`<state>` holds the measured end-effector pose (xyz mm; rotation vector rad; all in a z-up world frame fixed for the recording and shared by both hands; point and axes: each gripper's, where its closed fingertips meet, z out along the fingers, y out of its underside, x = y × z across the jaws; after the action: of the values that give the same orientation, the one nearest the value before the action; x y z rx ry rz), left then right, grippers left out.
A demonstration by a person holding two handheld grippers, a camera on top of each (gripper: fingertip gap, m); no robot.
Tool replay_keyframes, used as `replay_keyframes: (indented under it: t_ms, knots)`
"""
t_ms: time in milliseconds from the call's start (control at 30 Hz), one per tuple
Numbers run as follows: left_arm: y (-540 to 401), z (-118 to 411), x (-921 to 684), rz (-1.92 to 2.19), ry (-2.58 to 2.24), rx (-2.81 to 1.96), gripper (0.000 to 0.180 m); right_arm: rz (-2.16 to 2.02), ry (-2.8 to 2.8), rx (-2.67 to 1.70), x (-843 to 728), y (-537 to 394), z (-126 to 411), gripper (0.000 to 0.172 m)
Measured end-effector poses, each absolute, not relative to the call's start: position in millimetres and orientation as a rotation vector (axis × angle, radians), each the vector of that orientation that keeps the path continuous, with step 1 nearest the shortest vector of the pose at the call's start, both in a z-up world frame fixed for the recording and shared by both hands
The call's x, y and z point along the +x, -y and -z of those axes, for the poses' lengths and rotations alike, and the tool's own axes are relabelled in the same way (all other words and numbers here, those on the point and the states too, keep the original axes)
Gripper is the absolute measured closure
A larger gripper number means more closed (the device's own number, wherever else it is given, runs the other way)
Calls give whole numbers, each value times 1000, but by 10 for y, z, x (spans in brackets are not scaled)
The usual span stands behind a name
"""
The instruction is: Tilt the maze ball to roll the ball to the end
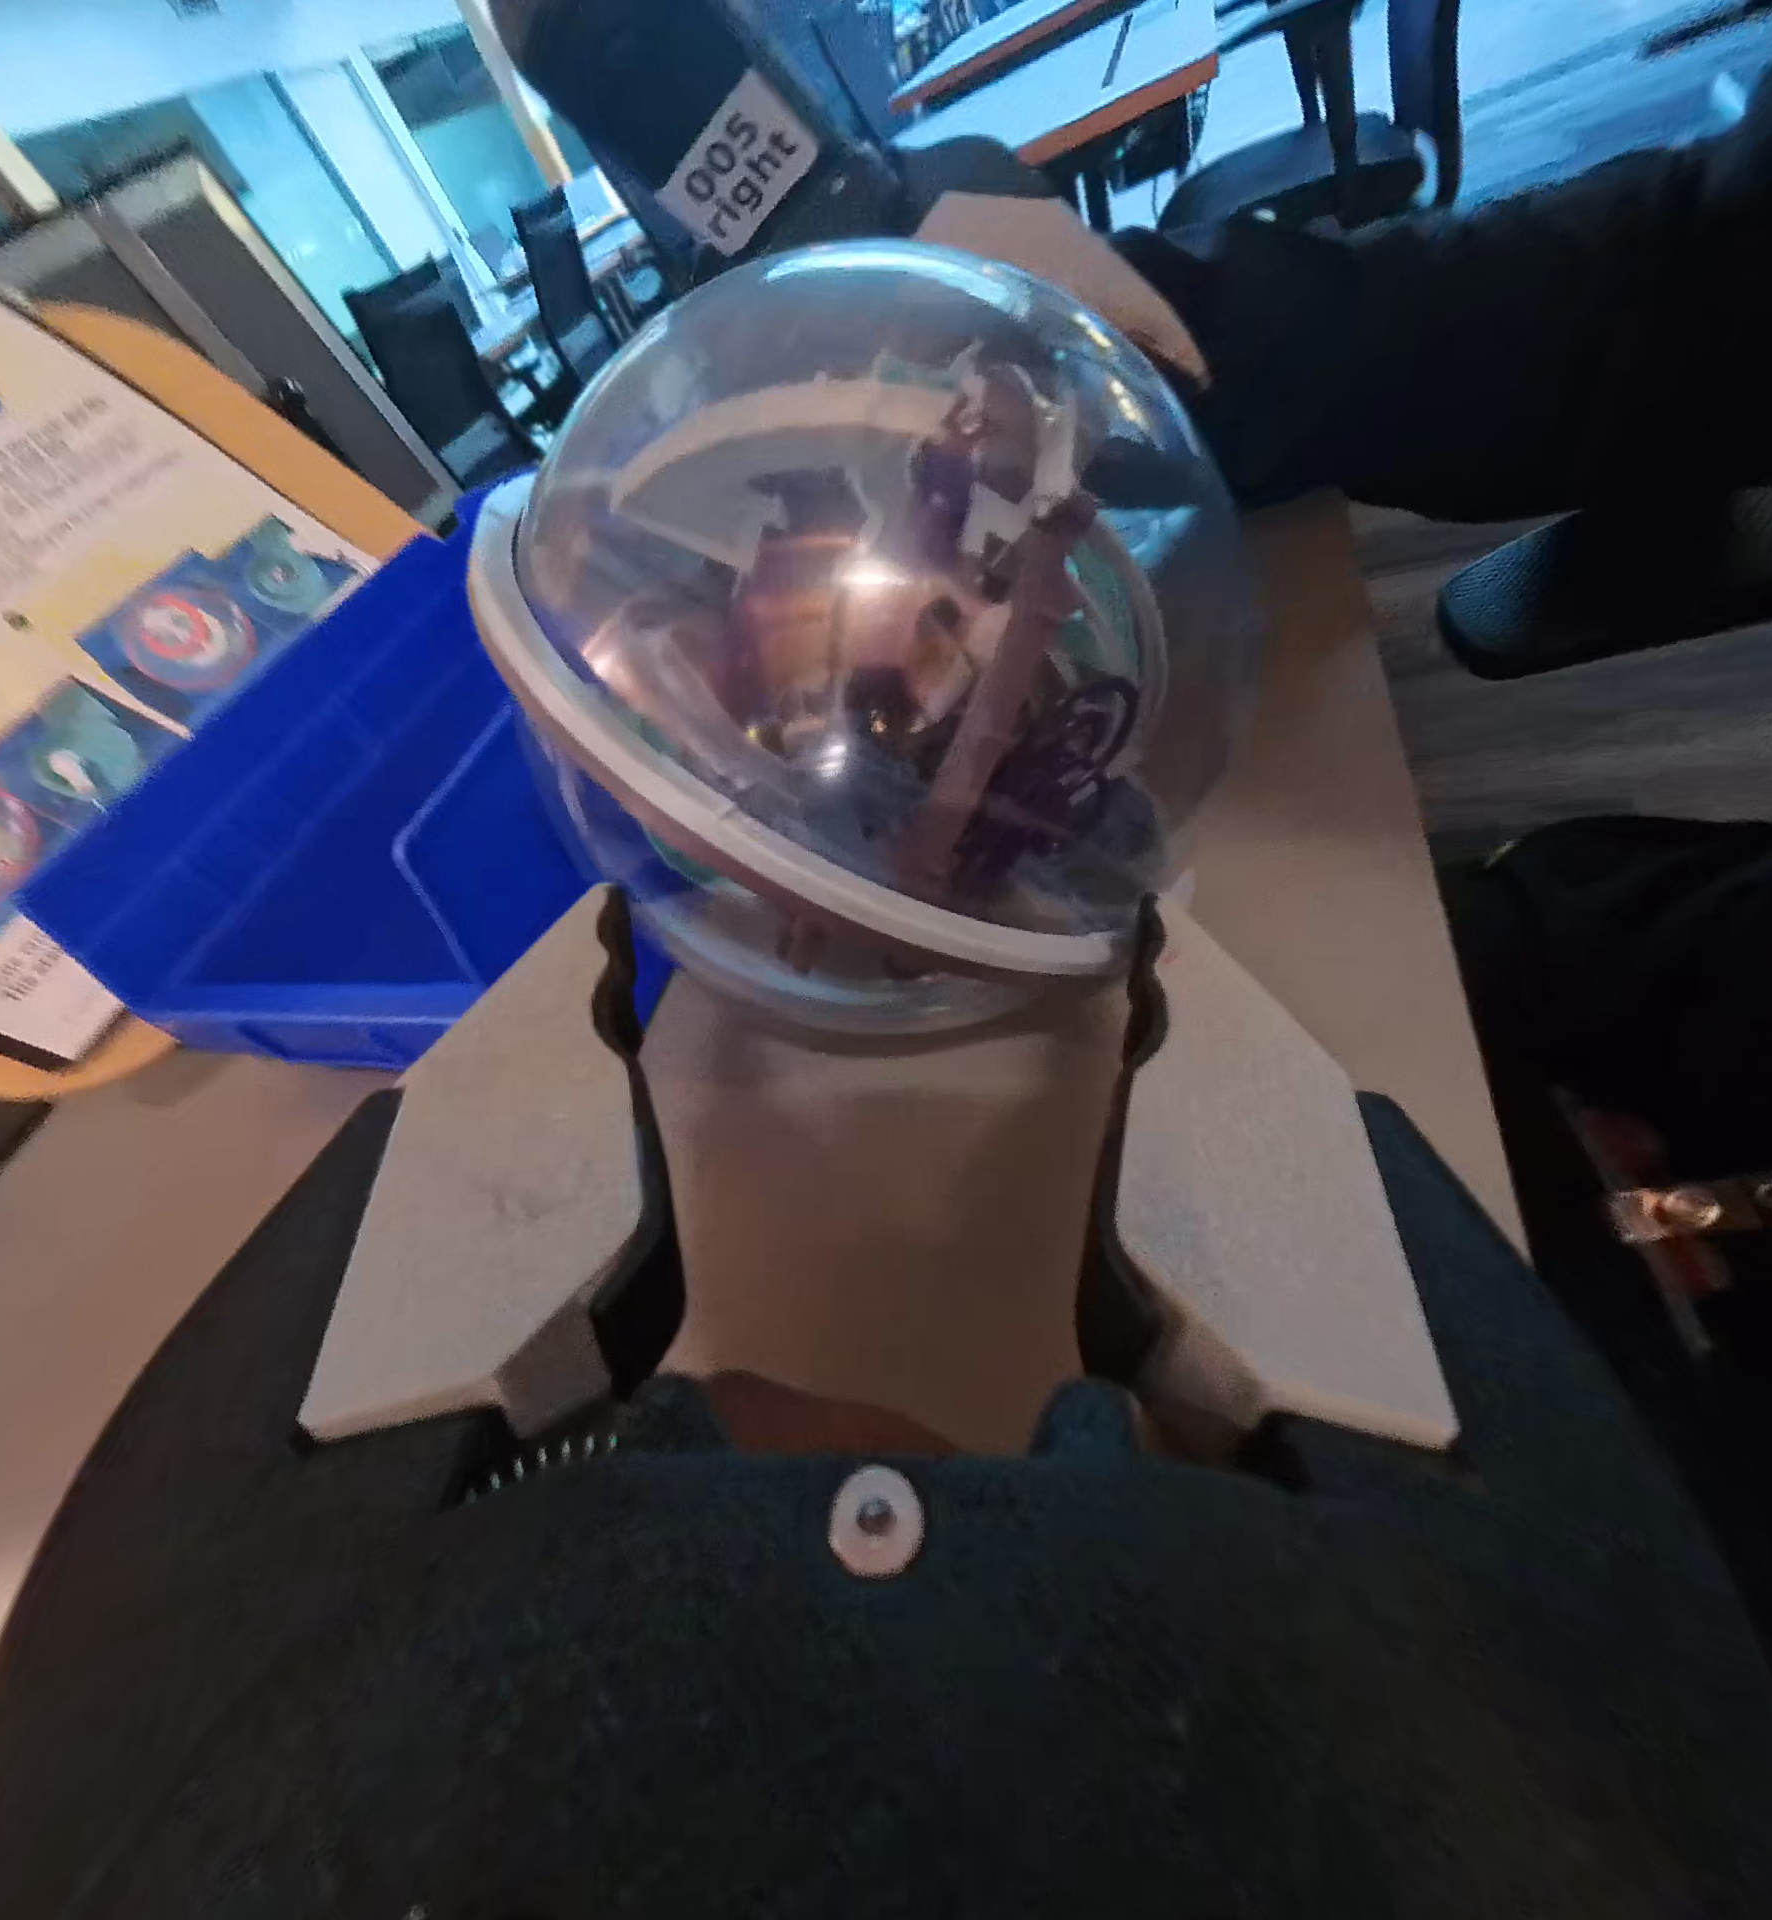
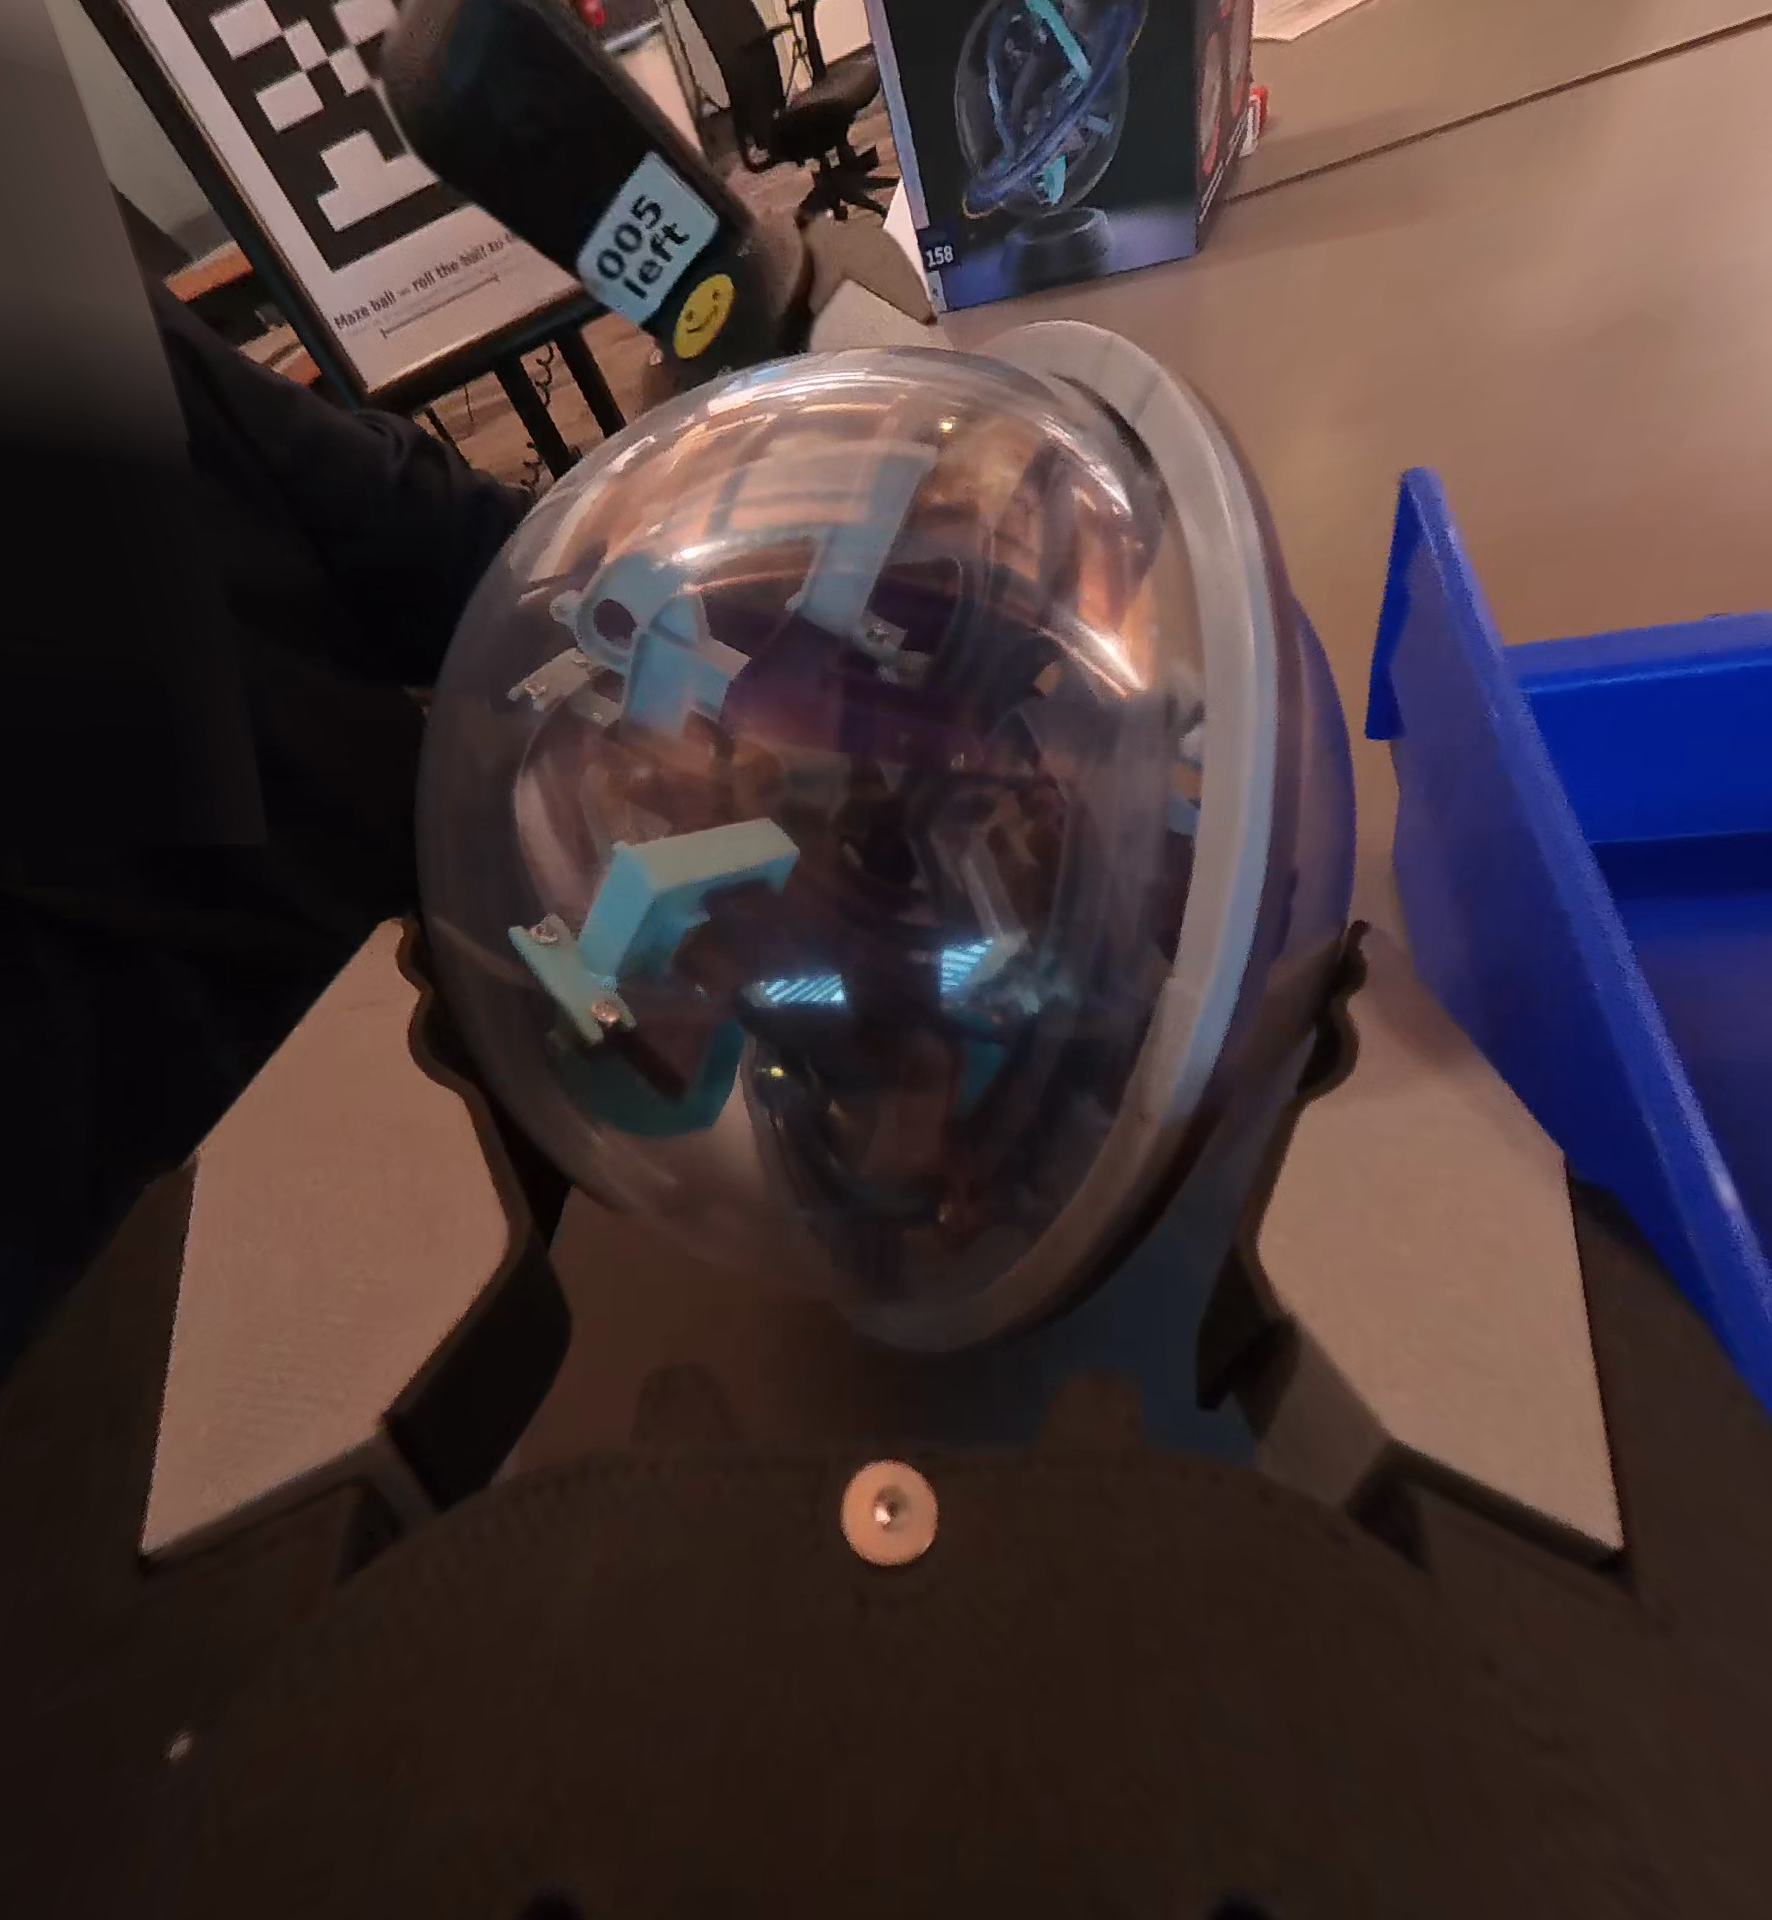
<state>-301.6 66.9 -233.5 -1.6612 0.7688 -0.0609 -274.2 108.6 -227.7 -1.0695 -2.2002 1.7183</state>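
Both grippers, left (image 1: pixel 877 935) and right (image 2: pixel 887 997), squeeze the maze ball (image 1: pixel 840 623), so tip it slowly and keep both sides tight.

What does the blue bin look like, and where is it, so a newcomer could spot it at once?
Start at the tan table, then the clear maze ball held between the grippers. Right beside it stands an open blue plastic bin, the only solid-blue, straight-walled container; the box behind is printed cardboard.
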Motion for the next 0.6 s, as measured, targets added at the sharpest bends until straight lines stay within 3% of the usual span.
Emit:
replay_keyframes:
  t_ms: [133,600]
  knots:
    - [-542,2400,-3013,-69,-933,-1666,83,-1722,2199,-1058,-2763,-1078,2279,14]
    - [-650,2002,-3131,141,-1045,-1516,79,-1779,2216,-1135,-2698,-1092,2292,14]
